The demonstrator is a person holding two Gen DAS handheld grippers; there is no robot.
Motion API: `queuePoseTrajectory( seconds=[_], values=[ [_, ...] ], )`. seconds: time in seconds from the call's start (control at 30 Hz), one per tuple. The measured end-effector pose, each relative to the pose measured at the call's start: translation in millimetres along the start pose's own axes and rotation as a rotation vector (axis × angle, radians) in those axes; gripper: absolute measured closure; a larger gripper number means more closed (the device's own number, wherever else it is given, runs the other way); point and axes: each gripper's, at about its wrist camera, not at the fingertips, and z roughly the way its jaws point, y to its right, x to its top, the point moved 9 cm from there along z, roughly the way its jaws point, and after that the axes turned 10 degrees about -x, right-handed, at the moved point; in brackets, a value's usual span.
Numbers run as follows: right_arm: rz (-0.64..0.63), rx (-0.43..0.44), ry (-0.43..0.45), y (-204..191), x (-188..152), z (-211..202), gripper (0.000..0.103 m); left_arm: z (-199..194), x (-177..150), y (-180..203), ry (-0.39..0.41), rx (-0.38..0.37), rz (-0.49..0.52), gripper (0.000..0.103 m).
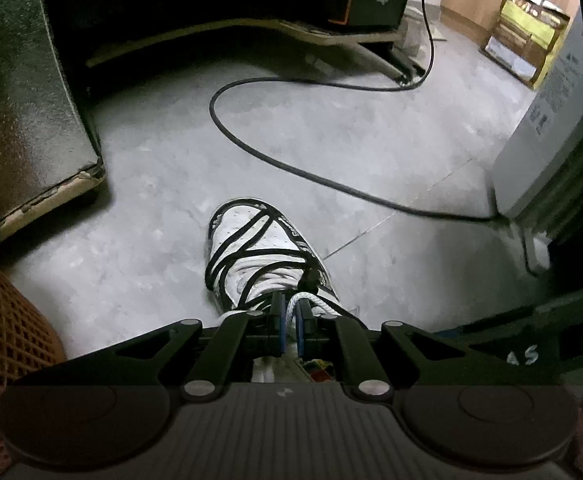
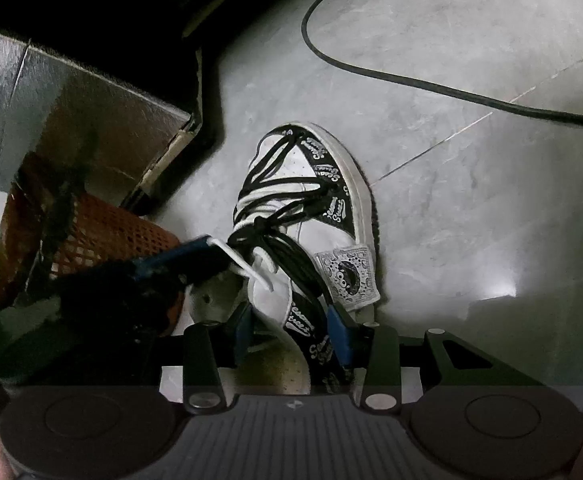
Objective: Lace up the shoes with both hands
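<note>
Shoe (image 2: 311, 216), a white high-top with black printed trim, stands on the grey floor (image 2: 451, 60) at centre frame, toe toward the top, wound in black laces. The right gripper (image 2: 291, 336) straddles its collar at lower centre, blue pads spread and touching nothing. The left gripper (image 1: 290, 320), lower centre in its own view, is pressed together on a white lace (image 1: 291, 308). A black cable (image 1: 291, 168) curves across the floor above.
</note>
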Motion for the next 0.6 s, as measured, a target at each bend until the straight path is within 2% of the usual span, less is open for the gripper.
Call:
queuePoseTrajectory(
  seconds=[0.03,0.1,0.17,0.2,0.3,0.37,0.5,0.57,0.6],
  values=[
    [-0.005,-0.028,-0.024,2,-3,3,0.064,-1,1,-1,0.007,0.003,-0.003,0.098],
    [0.003,-0.072,-0.086,11,-16,13,0.065,-5,4,-6,0.029,0.010,-0.025,0.098],
    [0.092,-0.029,-0.061,20,-19,13,0.065,-8,6,-9,0.046,0.007,-0.050,0.101],
    [0.089,-0.036,-0.054,20,-19,12,0.065,-12,9,-10,0.078,0.022,-0.057,0.103],
    [-0.006,-0.082,-0.031,11,-15,9,0.066,-29,23,-23,0.166,0.020,-0.137,0.103],
    [-0.084,-0.109,-0.008,3,-11,7,0.066,-32,27,-26,0.165,0.022,-0.137,0.103],
    [-0.073,-0.110,0.005,4,-11,4,0.066,-24,26,-5,0.086,0.022,0.008,0.099],
    [-0.059,-0.109,0.005,6,-11,4,0.066,-16,23,11,0.036,0.018,0.107,0.091],
    [-0.060,-0.111,0.008,6,-11,3,0.066,-12,20,19,0.012,0.026,0.161,0.083]
  ],
)
